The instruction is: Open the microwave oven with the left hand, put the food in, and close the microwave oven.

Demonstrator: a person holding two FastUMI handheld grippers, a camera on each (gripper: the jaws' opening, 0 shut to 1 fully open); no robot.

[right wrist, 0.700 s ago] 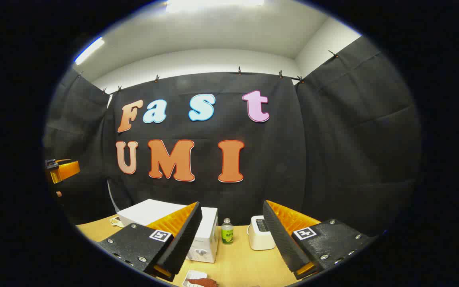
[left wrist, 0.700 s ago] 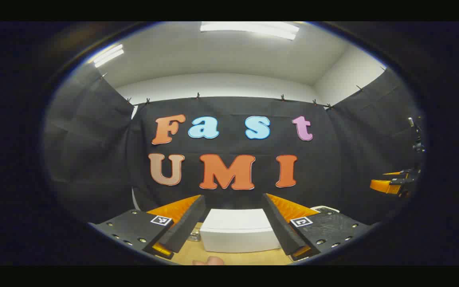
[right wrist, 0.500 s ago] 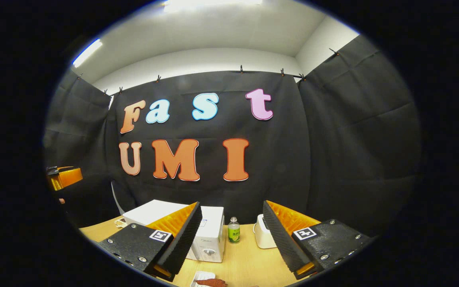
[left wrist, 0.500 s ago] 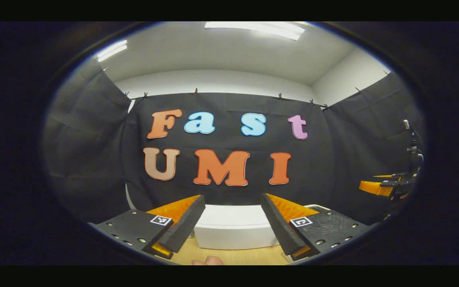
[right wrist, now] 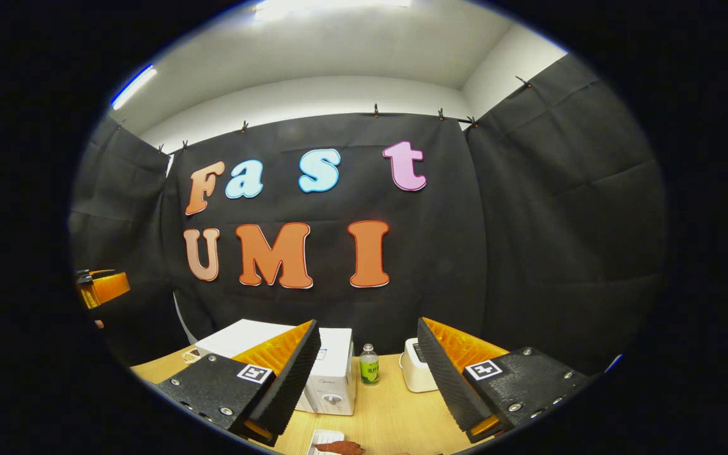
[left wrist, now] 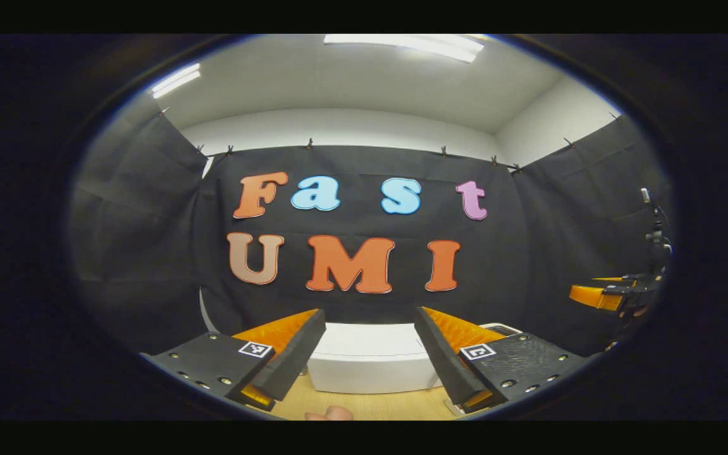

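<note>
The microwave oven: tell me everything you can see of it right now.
The microwave oven is a white box with a smooth, plastic-looking shell, standing upright on the wooden table before the black cloth. In the right gripper view its right end carries a round knob low down, and the right claw's left finger covers its front. A small green-labelled bottle stands to its right, apart. Neither claw touches it.

The left gripper [left wrist: 364, 354] and right gripper [right wrist: 364, 373] look alike: black screwed plates with square coded markers, orange ribbed backs, dark ridged pads on the jaws.

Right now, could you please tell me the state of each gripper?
Left gripper: open, holding nothing.
Right gripper: open, holding nothing.
</note>
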